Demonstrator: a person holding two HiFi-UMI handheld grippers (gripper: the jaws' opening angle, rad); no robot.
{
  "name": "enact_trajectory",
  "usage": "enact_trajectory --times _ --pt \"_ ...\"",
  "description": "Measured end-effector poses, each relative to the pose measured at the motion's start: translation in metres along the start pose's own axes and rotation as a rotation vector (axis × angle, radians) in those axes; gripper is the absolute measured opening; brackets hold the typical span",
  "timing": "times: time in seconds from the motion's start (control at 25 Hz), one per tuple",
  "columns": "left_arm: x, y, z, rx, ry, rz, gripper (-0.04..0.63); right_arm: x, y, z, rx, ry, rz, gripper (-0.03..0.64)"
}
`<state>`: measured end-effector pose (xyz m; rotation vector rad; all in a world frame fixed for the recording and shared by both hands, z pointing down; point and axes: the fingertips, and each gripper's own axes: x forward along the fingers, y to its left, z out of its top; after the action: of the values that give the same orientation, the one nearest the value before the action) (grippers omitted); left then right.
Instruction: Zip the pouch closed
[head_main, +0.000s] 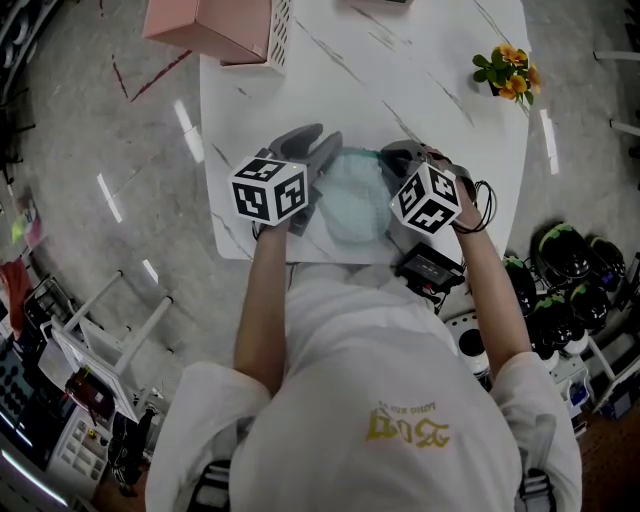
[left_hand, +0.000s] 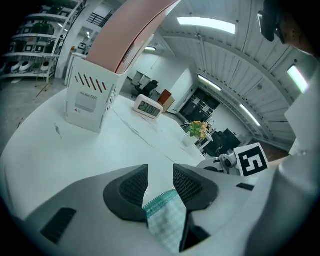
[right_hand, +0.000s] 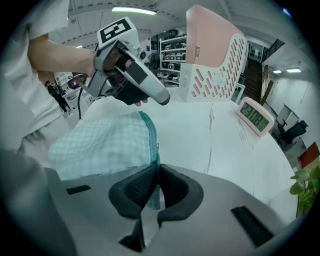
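Observation:
A pale green checked pouch (head_main: 350, 195) lies on the white marble table (head_main: 420, 90) between my two grippers. My left gripper (head_main: 322, 138) is at its left end. In the left gripper view a corner of the pouch (left_hand: 167, 217) with its teal zip edge sits between the jaws of the left gripper (left_hand: 160, 180), which press on it low down while the tips stand apart. My right gripper (head_main: 392, 157) is at the other end. In the right gripper view the right gripper (right_hand: 156, 182) is shut on the teal zip tape (right_hand: 149, 135) at the pouch's (right_hand: 105, 142) near end.
A pink box with a slotted white basket (head_main: 225, 25) stands at the table's far left. A small white clock (right_hand: 255, 117) and a pot of yellow flowers (head_main: 510, 72) stand further back. A black device (head_main: 430, 265) hangs at the near edge.

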<state>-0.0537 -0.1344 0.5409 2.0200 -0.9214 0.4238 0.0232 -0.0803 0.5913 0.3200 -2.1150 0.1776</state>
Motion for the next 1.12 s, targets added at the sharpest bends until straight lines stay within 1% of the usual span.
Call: enact_trajectory --times 0.08,0.16,0.32,0.56,0.68,0.84,0.96,1.12 --pt "0.0 -0.002 0.0 0.009 0.005 -0.008 0.172 0.0 0.001 0.001 -0.012 0.002 -0.008 0.029" --pt "-0.001 -0.004 0.001 0.016 0.01 -0.017 0.172 -0.002 0.001 0.002 -0.036 0.002 -0.038 0.024" --pt "-0.007 -0.004 0.001 0.032 0.02 -0.025 0.172 -0.006 0.001 0.008 -0.134 -0.001 -0.145 0.023" --pt "-0.012 -0.009 0.002 0.05 0.019 -0.042 0.17 -0.027 -0.006 0.025 -0.248 -0.054 -0.3 0.023" --pt "-0.016 -0.014 0.006 0.06 0.014 -0.058 0.165 -0.037 -0.008 0.034 -0.303 -0.072 -0.356 0.023" --pt "-0.021 -0.023 0.011 0.072 0.008 -0.082 0.16 -0.051 -0.009 0.047 -0.339 -0.099 -0.415 0.023" --pt "-0.024 -0.03 0.009 0.088 0.015 -0.109 0.16 -0.059 -0.006 0.056 -0.369 -0.127 -0.455 0.023" --pt "-0.024 -0.042 -0.002 0.12 0.074 -0.177 0.156 -0.068 -0.001 0.062 -0.403 -0.157 -0.502 0.023"
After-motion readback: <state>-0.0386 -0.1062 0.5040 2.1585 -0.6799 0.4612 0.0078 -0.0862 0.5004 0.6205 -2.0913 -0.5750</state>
